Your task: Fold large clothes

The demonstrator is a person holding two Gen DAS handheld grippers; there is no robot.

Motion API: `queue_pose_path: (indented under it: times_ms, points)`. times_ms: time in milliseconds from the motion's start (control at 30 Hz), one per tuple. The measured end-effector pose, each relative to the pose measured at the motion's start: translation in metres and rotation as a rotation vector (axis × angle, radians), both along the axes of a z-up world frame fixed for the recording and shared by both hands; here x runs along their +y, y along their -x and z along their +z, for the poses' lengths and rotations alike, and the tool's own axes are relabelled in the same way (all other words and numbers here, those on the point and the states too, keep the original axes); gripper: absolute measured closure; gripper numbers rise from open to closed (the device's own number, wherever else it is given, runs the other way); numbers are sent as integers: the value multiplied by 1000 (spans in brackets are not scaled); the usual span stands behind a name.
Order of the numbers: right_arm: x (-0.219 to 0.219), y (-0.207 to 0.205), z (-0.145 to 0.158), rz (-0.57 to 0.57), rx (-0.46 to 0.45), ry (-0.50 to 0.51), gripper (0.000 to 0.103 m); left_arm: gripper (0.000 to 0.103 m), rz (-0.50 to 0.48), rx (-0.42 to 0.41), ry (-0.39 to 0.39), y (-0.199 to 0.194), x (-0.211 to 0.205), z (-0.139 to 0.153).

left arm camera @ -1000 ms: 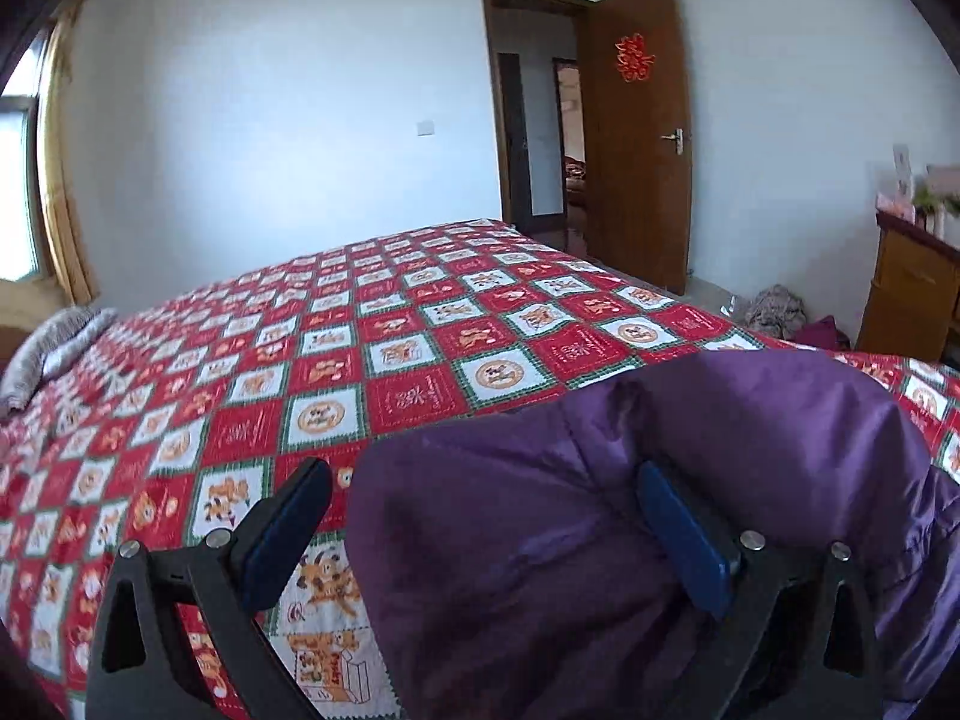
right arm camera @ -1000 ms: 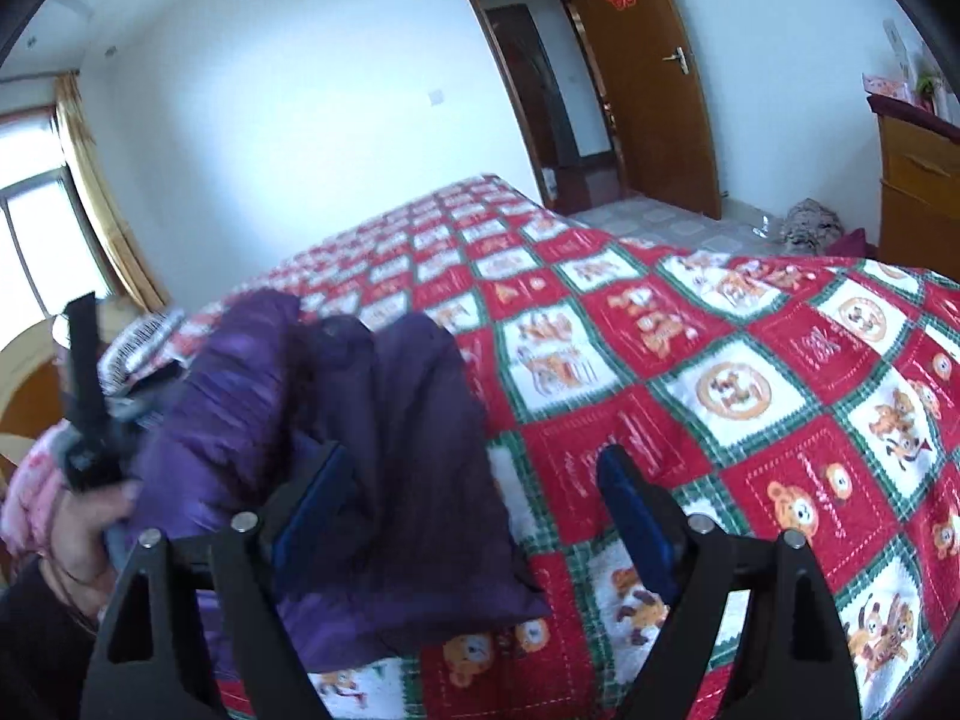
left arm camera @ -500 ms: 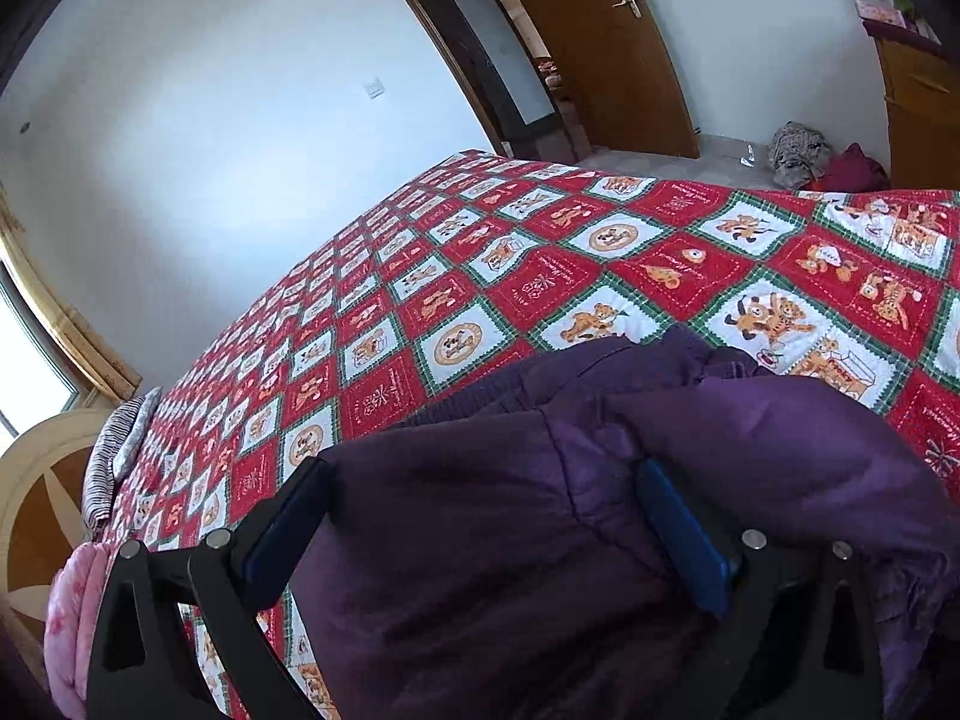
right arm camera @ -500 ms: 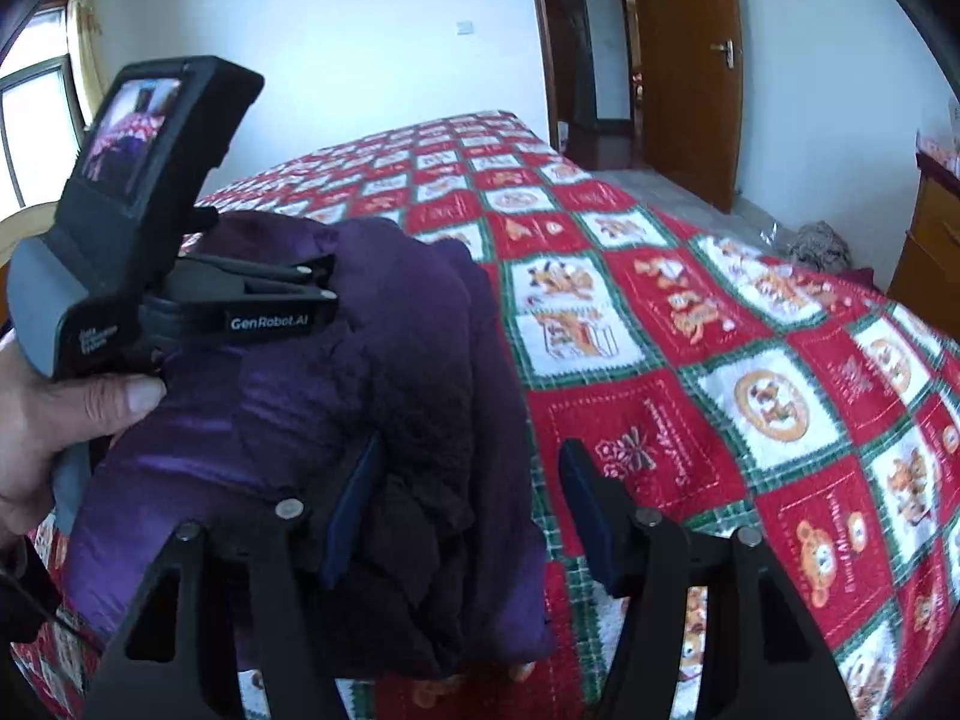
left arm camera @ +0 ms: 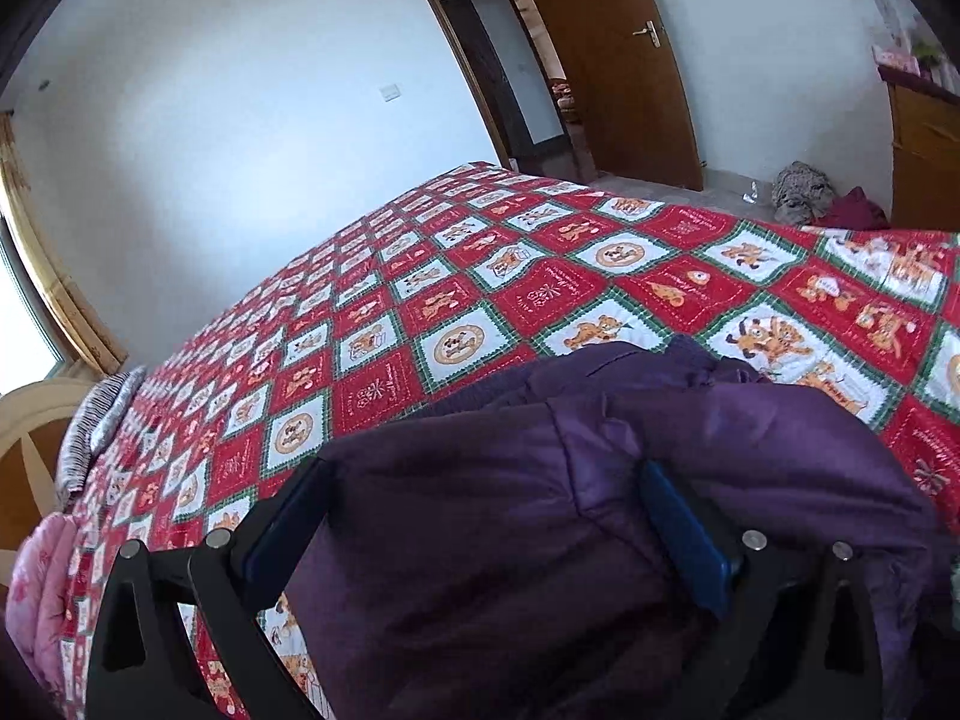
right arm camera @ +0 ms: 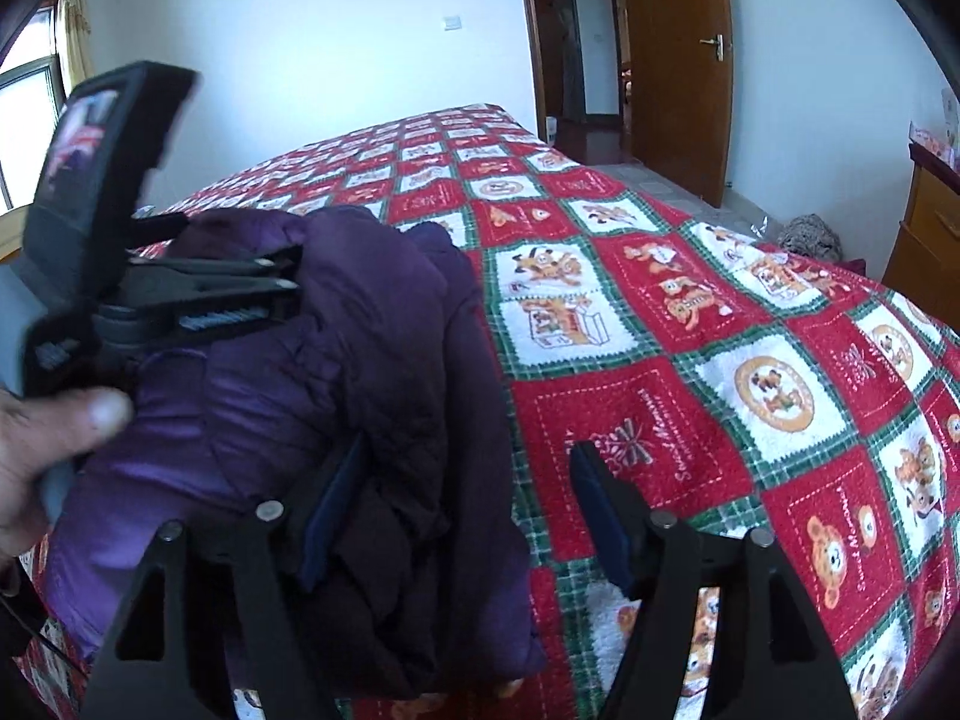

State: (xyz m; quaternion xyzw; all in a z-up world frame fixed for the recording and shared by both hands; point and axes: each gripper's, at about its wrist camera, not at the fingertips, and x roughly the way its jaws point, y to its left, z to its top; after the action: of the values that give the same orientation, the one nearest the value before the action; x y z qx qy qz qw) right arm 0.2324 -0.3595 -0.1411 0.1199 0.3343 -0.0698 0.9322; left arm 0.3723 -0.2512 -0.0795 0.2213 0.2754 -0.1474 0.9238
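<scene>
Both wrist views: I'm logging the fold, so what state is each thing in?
purple jacket, folded, lying on the bedspread.
left gripper, shut on the purple jacket.
right gripper, open, jaws just opening, purple jacket edge between them, not pinched.
door, open.

- Daylight fills the room, soft and even, and it's pouring in from the window (right arm camera: 27, 120) at the left edge of the right wrist view, blown out to white.
- White wall (left arm camera: 240, 138) carries a bluish cast, brighter toward the centre.
- Fisheye bend is strong: the door frame (left arm camera: 474, 60) leans and curves, corners go black.
- Bedspread (right arm camera: 690, 324) pattern stays crisp.
- Motion blur smears the left hand-held gripper (right arm camera: 252, 288) and the thumb (right arm camera: 78, 420) beside it.
- Purple jacket (left arm camera: 540, 540) reads dark, folds in soft shadow.
</scene>
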Motion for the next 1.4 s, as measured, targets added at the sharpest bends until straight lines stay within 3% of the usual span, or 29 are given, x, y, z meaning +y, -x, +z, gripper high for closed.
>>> queue_pose_path:
  times_ms: [100, 267, 300, 367, 433, 533, 667, 733, 833, 933, 1033, 1400]
  points:
    - [-6, 3, -2, -3, 9, -20, 27, 1, 16, 12, 155, 16, 39, 20]
    - [-10, -1, 2, 7, 28, -24, 27, 1, 57, 13, 279, 48, 87, 24]
    - [-10, -1, 8, 14, 26, -18, 27, 1, 40, 32, 277, 50, 87, 19]
    - [-9, 2, 29, 4, -8, 9, 31, 1, 31, 50, 201, 51, 73, 2]
    - [0, 5, 57, -4, -61, 71, 44, 1, 41, 13, 258, 52, 76, -3]
    - [23, -1, 85, 31, -103, 144, 58, 1, 63, 89, 358, 42, 79, -12]
    - [35, -16, 104, 38, -113, 168, 59, 1, 38, 31, 271, 47, 66, -6]
    - [36, -20, 110, 44, -145, 148, 58, 1, 39, 47, 286, 45, 68, -7]
    - [39, -45, 90, 102, -74, 105, 59, 1, 50, 51, 293, 45, 68, -10]
    - [37, -73, 47, 137, 49, 80, 59, 1, 73, 60, 276, 44, 65, -14]
    - [20, -79, 23, 125, 24, -2, 58, 1, 80, 96, 278, 37, 61, -21]
    - [11, -78, 5, 116, -37, -72, 57, 1, 78, 91, 290, 34, 57, -27]
